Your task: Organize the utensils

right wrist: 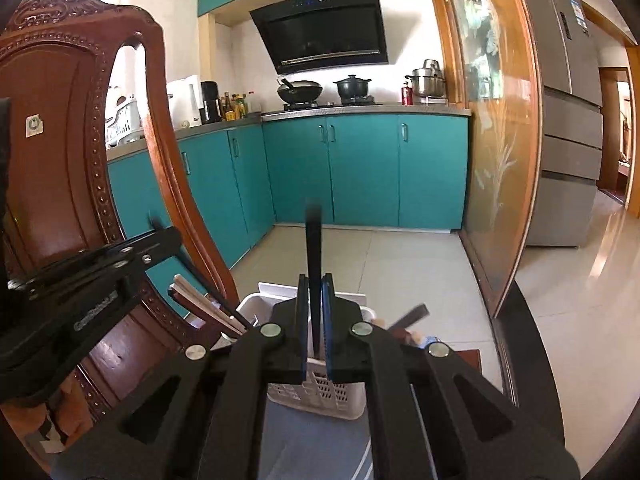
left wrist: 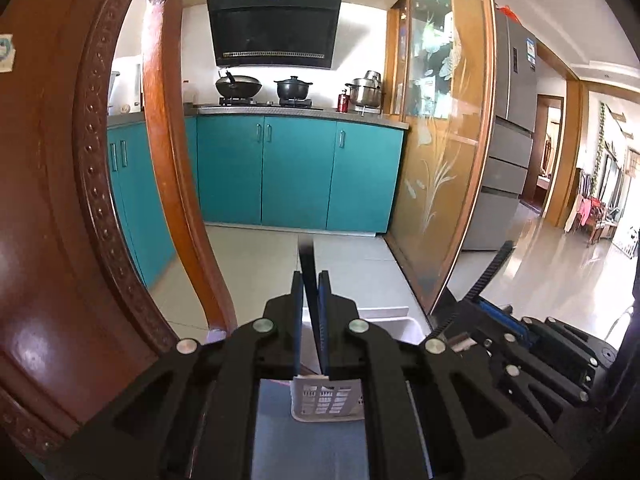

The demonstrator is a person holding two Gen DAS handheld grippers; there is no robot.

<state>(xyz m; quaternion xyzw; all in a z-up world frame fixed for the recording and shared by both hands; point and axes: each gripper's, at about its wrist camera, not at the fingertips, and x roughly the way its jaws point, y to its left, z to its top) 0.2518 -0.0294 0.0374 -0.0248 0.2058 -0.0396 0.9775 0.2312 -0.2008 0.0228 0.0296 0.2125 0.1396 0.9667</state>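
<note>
Two tools: left tool point(left wrist: 311, 280), right tool point(right wrist: 315, 280), each pinching one dark utensil; one basket point(right wrist: 320, 394).

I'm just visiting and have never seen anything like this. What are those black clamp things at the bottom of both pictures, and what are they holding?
There is no robot here: a person holds a two-finger clamp in each hand, and each clamp carries a wide-angle camera looking forward along its fingers. One picture comes from the left gripper, the other from the right gripper.

Each gripper is shut on a thin dark utensil: the left one's dark stick and the right one's dark handle. What kind of utensil each is I cannot tell.

Below the fingers stands a white slotted utensil basket, with chopsticks already sticking out of it. A carved wooden chair stands to the left, and a kitchen with teal cabinets lies beyond.
</note>
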